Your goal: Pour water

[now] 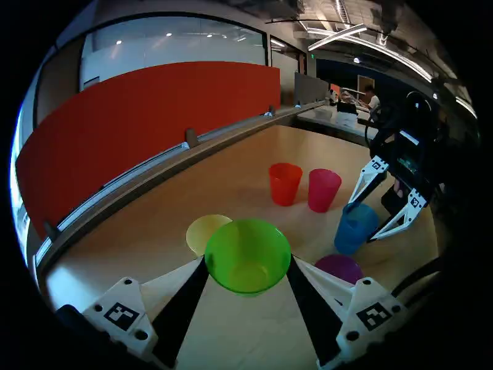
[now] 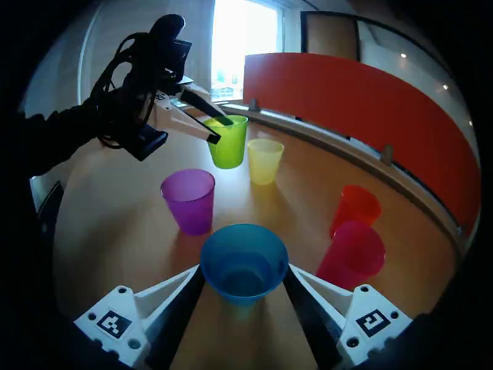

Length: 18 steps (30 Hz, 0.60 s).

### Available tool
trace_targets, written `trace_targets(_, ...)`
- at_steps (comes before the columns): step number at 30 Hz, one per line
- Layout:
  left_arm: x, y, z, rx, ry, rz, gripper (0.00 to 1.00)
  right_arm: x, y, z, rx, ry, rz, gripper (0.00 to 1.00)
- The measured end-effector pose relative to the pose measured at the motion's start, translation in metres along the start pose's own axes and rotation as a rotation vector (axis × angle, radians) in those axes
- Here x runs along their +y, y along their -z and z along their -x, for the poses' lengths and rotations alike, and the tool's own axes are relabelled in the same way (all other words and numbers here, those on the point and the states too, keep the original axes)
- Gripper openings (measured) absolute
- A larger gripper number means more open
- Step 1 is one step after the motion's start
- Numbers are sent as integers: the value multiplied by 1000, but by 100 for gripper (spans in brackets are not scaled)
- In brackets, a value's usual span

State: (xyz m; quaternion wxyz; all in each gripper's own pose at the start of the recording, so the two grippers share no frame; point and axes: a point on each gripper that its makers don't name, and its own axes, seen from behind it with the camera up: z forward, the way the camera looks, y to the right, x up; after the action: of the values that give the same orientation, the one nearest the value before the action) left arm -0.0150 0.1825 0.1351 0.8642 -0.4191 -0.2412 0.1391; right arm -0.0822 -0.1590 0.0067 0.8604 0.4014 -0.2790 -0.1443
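The left gripper [image 1: 248,266] is squeezed on a round green see-through plastic cup [image 1: 248,246]. Both fingers press on its sides, and the cup stands straight up. Just behind it, a bit to the tool's left, is a pale yellow plastic cup [image 1: 203,231]. Close on the tool's right is a purple plastic cup [image 1: 340,266]. Farther ahead on the right, the right gripper [image 1: 363,220] holds a blue plastic cup [image 1: 352,237]. Beyond those, an orange plastic cup [image 1: 285,183] and a pink plastic cup [image 1: 323,189] stand side by side on the light wooden table [image 1: 234,160]. A long red wall panel [image 1: 142,117] runs along the table's far left edge.

In the right gripper view, the right gripper [image 2: 244,272] is closed on the blue plastic cup [image 2: 244,253], one finger on each side. The cup is upright. There may be water at the bottom, but I can't be sure. Ahead and to this tool's left is the purple plastic cup [image 2: 188,200]. Past that, the left gripper [image 2: 225,131] holds the green cup [image 2: 229,151].

The pour turns on one thing. The two held cups are well apart, with the purple cup about between them. Both mouths point up. I think one cup must come over the other and then tip.
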Motion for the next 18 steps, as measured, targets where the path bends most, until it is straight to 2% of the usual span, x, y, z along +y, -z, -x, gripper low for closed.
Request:
trace_targets(9,0,-1,-2,13,9,-1,86,1,0,-2,31,-13,9,90)
trace_targets(18,0,2,-5,22,4,-6,86,-1,4,-27,148,-30,22,90)
